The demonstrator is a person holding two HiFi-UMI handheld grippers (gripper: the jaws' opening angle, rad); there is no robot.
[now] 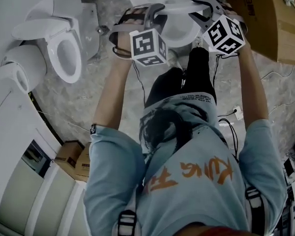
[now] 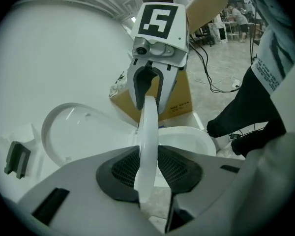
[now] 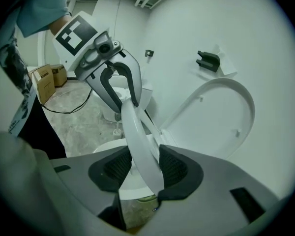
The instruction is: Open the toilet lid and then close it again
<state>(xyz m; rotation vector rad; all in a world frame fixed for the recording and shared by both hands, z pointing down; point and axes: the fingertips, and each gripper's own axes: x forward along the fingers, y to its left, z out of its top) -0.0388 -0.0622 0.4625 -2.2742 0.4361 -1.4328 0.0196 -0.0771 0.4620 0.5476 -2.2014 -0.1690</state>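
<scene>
Left gripper view is showing the left gripper (image 2: pixel 150 170) clenching a thin white band, which I am reading as the seat (image 2: pixel 148 127) seen edge-on, with its ribbed black pads pressing on both faces. The right gripper (image 3: pixel 140 170) is sitting looser: the same band is slanting across its gap, with the bowl (image 3: pixel 104 145) showing past one side, so I am judging it released. Both are taking the front rim from either side, probably to share the weight and keep it from twisting. The lid (image 3: pixel 216 132) is standing upright against the wall behind, a smooth glossy oval with a raised edge and small bumpers. Everything is looking like hard, slick moulded plastic or ceramic, so a loose pinch is risking a slip.
</scene>
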